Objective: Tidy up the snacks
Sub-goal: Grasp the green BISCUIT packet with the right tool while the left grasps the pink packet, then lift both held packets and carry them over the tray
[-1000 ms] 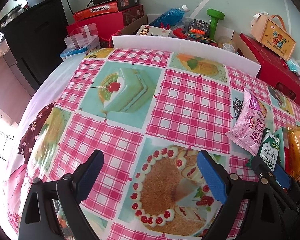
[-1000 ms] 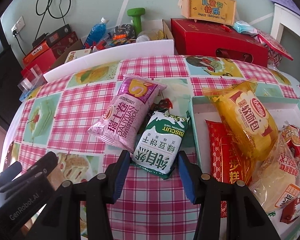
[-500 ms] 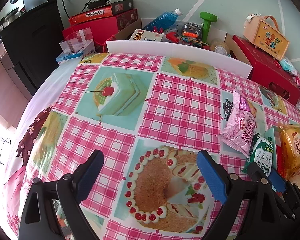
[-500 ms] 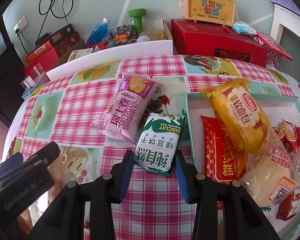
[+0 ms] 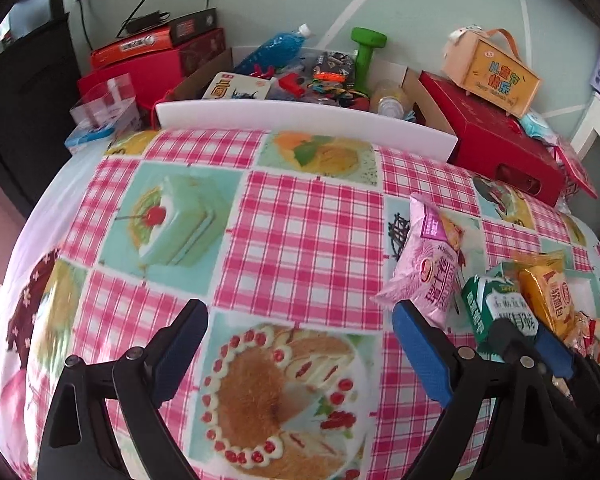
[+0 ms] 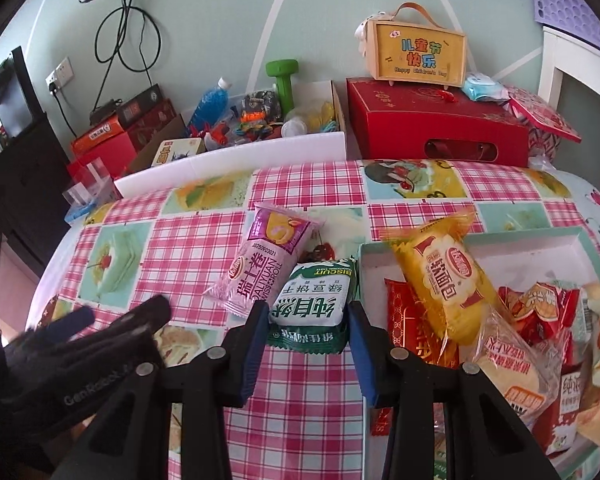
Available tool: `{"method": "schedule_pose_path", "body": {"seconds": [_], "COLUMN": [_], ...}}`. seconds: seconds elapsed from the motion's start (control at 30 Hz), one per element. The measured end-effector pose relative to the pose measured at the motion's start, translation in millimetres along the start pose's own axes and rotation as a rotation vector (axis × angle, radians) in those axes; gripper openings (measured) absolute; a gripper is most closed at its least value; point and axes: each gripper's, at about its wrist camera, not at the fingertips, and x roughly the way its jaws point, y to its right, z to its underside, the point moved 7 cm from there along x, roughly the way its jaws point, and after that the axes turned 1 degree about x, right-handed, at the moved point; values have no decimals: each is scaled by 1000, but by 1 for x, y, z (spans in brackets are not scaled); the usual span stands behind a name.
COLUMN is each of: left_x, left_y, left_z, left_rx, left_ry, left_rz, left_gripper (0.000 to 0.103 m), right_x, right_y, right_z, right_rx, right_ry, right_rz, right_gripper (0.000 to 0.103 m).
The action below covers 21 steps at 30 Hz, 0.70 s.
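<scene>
My right tool (image 6: 309, 330) grips the green biscuit pack (image 6: 311, 307), apparently raised off the worktop (image 6: 188, 240), just left of the snack tray (image 6: 520, 240). My left tool (image 5: 300, 344) stands open, empty. The pink Swiss-roll pack (image 6: 265, 268) lies beside it.

Between the blue-padded black fingers (image 6: 256, 340) a green-and-white biscuit packet (image 6: 312, 308) is showing white lettering. Just past the left finger a pale pink Swiss-roll packet (image 6: 266, 264) is lying, purple at its far end. Right of the right finger a yellow-orange bread packet (image 6: 444, 280) is gleaming over a red-and-gold packet (image 6: 404, 320), in a mint-rimmed white tray (image 6: 540, 240). Under everything, the tablecloth (image 5: 300, 240) is displaying pink-and-white plaid squares alternating with mint cake pictures.
</scene>
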Motion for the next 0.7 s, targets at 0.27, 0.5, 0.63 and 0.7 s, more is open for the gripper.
{"method": "schedule_pose_path", "body": {"seconds": [0.27,0.5,0.63,0.7], "left_x": [21,52,57,55], "left_y": [39,74,76,73], "left_z": [-22,-23,-20,-19], "left_rx": [52,148,133,110], "left_ry": [-42,-119,-137,-134], "left_rz": [160,200,238,267], "left_gripper": [93,77,59,44], "right_x": [4,8,8,8], "right_y": [7,12,12,13], "right_z": [6,10,11,12], "right_rx": [19,43,43,44], "right_ry": [-24,-42,-44,-46], "right_rz": [-33,-46,-51,-54], "right_gripper": [42,42,42,42]}}
